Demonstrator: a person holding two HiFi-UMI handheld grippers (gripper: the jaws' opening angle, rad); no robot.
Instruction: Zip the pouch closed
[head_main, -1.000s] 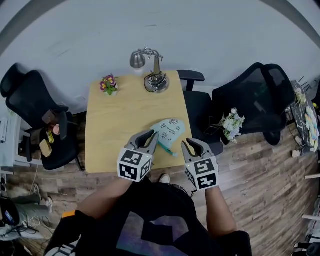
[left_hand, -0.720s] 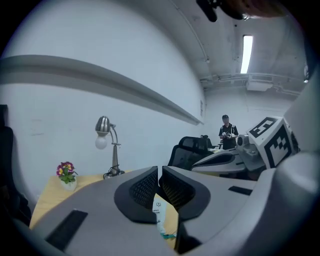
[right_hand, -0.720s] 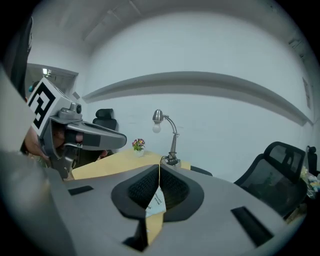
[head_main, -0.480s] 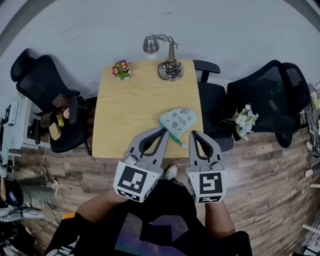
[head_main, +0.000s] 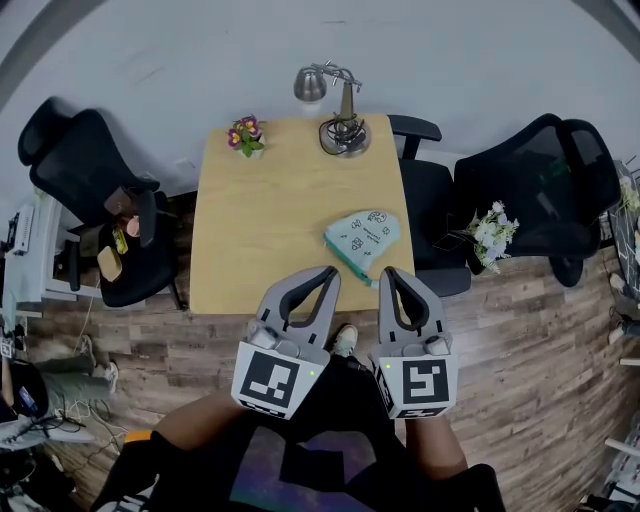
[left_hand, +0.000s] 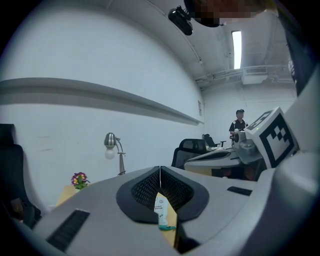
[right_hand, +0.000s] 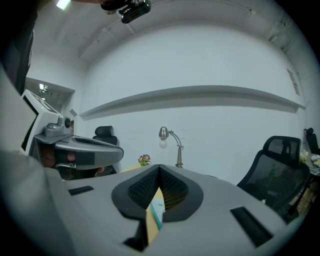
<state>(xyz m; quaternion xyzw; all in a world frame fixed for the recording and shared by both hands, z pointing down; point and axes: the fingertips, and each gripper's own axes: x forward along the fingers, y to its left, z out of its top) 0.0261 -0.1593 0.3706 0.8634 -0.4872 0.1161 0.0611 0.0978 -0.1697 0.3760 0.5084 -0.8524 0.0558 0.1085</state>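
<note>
The mint-green printed fabric pouch (head_main: 362, 238) lies flat near the right edge of the light wooden desk (head_main: 270, 220). The left hand-held gripper (head_main: 328, 272) and right hand-held gripper (head_main: 391, 272) hover nearer the person, each pressed together on nothing. The pouch looks light, floppy and prone to sliding, so pin one end and pinch along the teal zipper edge (head_main: 348, 263).

- My left gripper (head_main: 326, 277) is up close to my body, jaws pressed together, holding nothing.
- My right gripper (head_main: 394, 275) is just to its right, jaws together, also empty.
- Both point away from me.
</note>
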